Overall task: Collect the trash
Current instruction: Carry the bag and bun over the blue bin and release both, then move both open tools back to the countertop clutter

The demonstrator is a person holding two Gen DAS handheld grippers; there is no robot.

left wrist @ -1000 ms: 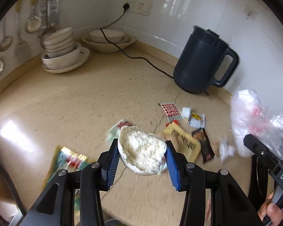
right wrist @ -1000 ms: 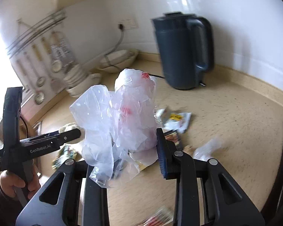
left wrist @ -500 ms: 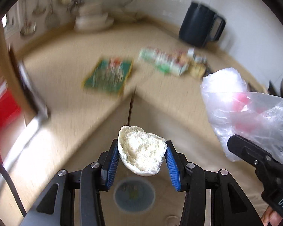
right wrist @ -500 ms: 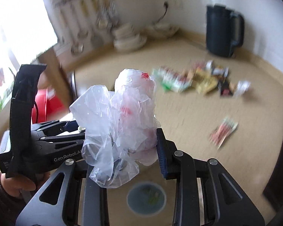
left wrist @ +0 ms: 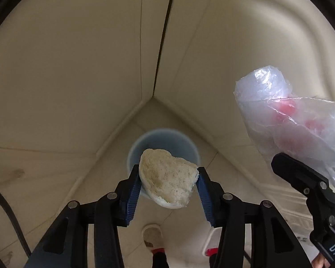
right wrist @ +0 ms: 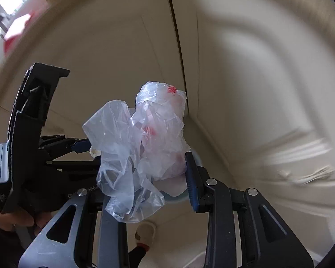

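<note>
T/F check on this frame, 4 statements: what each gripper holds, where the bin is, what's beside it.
1. The left gripper has a bread piece between its jaws. True; they are opening.
2. The right gripper is empty. False: it is shut on a crumpled plastic bag.
3. A blue bin sits on the floor below the bread piece. True.
4. A kettle stands beside the bin. False: no kettle in view.

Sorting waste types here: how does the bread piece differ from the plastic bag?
The bread piece is a pale, opaque, crumbly chunk; the plastic bag is clear, crumpled film with red showing through. The bread piece stays compact between the left hand-held gripper pads; the plastic bag billows past the right hand-held gripper. Both hang above the blue bin.
</note>
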